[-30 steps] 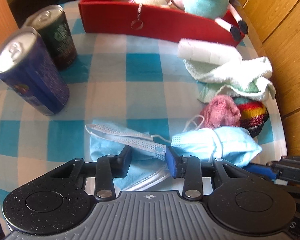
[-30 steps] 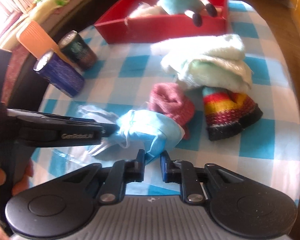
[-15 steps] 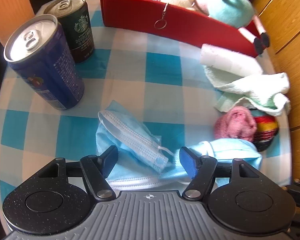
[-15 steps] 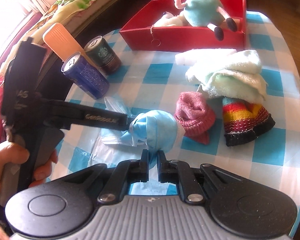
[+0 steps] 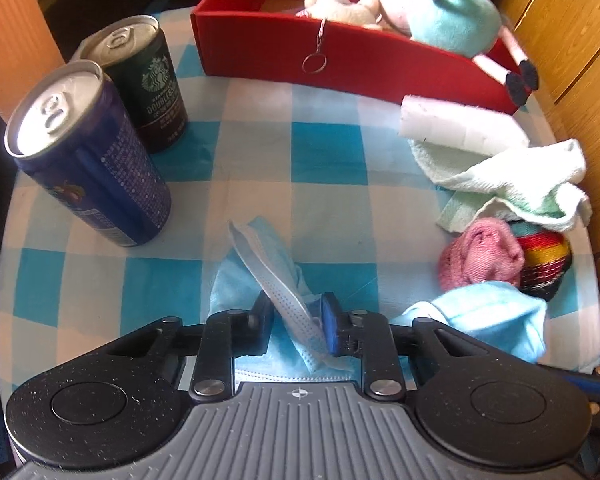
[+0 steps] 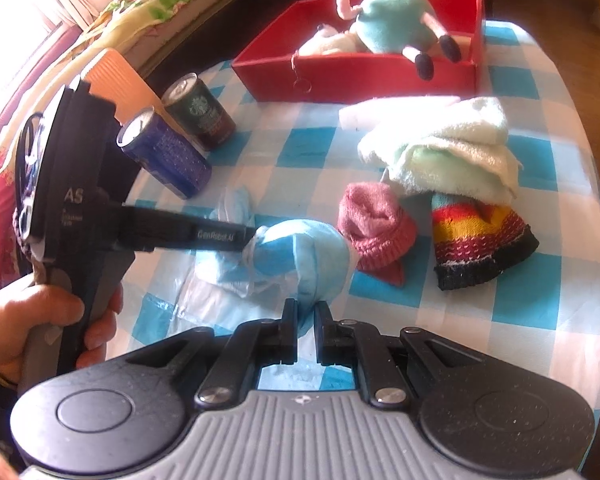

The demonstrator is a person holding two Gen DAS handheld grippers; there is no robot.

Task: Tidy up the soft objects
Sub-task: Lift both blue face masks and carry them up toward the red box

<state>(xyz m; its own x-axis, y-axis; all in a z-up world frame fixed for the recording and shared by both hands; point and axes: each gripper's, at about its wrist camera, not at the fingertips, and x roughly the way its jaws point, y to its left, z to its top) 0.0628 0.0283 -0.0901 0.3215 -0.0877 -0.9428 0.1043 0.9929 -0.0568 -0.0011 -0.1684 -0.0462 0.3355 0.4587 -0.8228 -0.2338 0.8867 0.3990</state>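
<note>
Blue masks tangle: your left gripper (image 5: 296, 316) narrowly pinches one mask (image 5: 268, 264); your right gripper (image 6: 306, 322) clamps the bunched mask (image 6: 300, 252); lifting apart may snag loops.

The face masks (image 5: 260, 272) look like thin, pleated non-woven fabric, matt. Both cans (image 5: 88, 160) are glossy metal with brushed silver tops. The towel (image 6: 452, 148) is fluffy terry cloth; the striped hat (image 6: 480, 236) is coarse knit wool. The tabletop (image 5: 324, 152) wears a smooth checked cloth — the red box (image 5: 356, 60) looks matt card.
</note>
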